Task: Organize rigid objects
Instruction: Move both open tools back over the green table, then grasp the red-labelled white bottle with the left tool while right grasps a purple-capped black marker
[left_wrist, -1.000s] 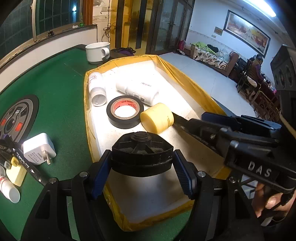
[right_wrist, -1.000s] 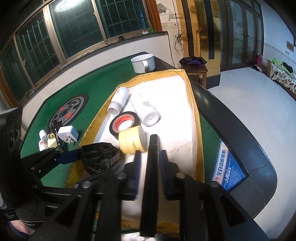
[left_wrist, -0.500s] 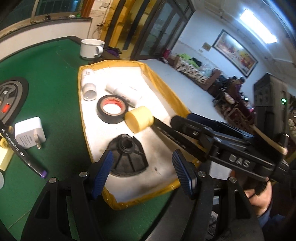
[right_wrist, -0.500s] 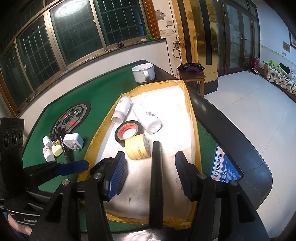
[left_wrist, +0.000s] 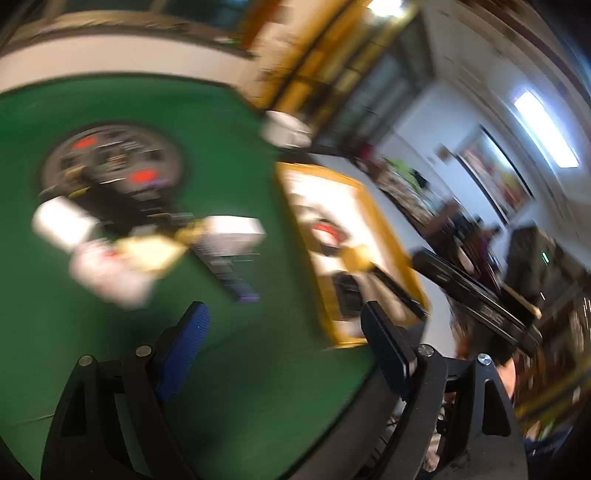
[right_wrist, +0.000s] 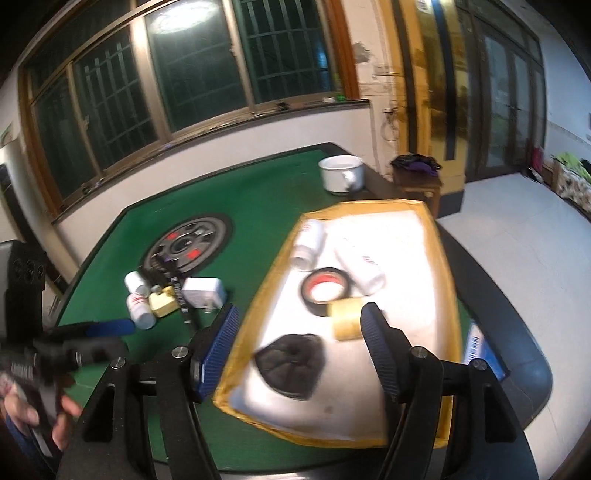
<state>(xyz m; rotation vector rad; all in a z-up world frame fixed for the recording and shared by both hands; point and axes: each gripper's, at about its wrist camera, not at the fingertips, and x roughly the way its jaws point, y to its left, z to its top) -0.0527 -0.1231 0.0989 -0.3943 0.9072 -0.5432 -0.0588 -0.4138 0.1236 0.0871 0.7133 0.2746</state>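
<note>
A yellow-rimmed white tray (right_wrist: 439, 258) on the green table holds a black plastic disc (right_wrist: 291, 363), a yellow tape roll (right_wrist: 345, 317), a black tape roll (right_wrist: 325, 290) and two white bottles (right_wrist: 308, 243). My right gripper (right_wrist: 299, 328) is open and empty above the tray's near end. My left gripper (left_wrist: 284, 325) is open and empty, over the green felt left of the tray (left_wrist: 384, 221); its view is blurred. A white charger (right_wrist: 203, 291), black marker (right_wrist: 181, 291), yellow item (right_wrist: 162, 301) and small white bottles (right_wrist: 138, 302) lie left of the tray.
A white mug (right_wrist: 341, 179) stands at the table's far edge. A round grey and red emblem (right_wrist: 188, 245) is printed on the felt. The table's dark rim (right_wrist: 517, 332) runs along the right, with floor beyond.
The left gripper let go of the black disc in the tray and swung left over the felt. The right gripper opened, and the black rod it held is gone from view.
</note>
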